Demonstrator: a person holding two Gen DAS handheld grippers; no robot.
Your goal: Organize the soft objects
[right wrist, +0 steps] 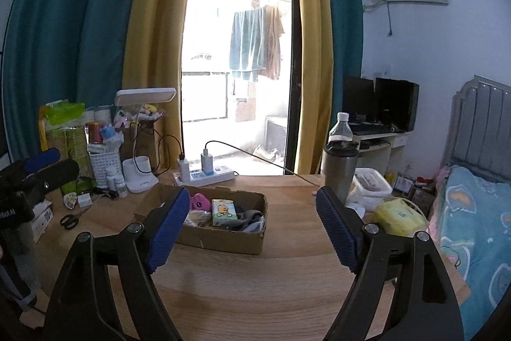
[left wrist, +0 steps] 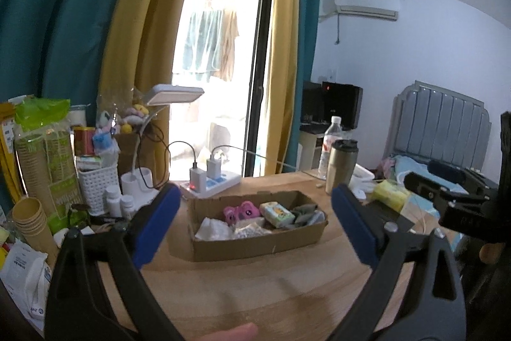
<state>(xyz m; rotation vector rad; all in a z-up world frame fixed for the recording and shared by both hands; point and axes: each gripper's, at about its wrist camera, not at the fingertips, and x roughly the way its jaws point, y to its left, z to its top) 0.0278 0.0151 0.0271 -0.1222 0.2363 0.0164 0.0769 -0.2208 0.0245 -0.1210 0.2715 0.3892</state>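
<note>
Each hand-held gripper hangs above the worktop (right wrist: 255,283) with nothing between its blue pads: the left hand-held gripper (left wrist: 255,226) gapes wide, and so does the right hand-held gripper (right wrist: 250,224). Ahead of both, on the wood, sits a shallow, ragged-edged cardboard box (left wrist: 255,242). The soft objects lie packed inside it: a crumpled white cloth (left wrist: 212,229) at the left end, grey socks (left wrist: 305,214) at the right end, a green-and-yellow tissue pack (left wrist: 276,213) beside them, and a small pink plush toy (left wrist: 241,210) towards the back.
</note>
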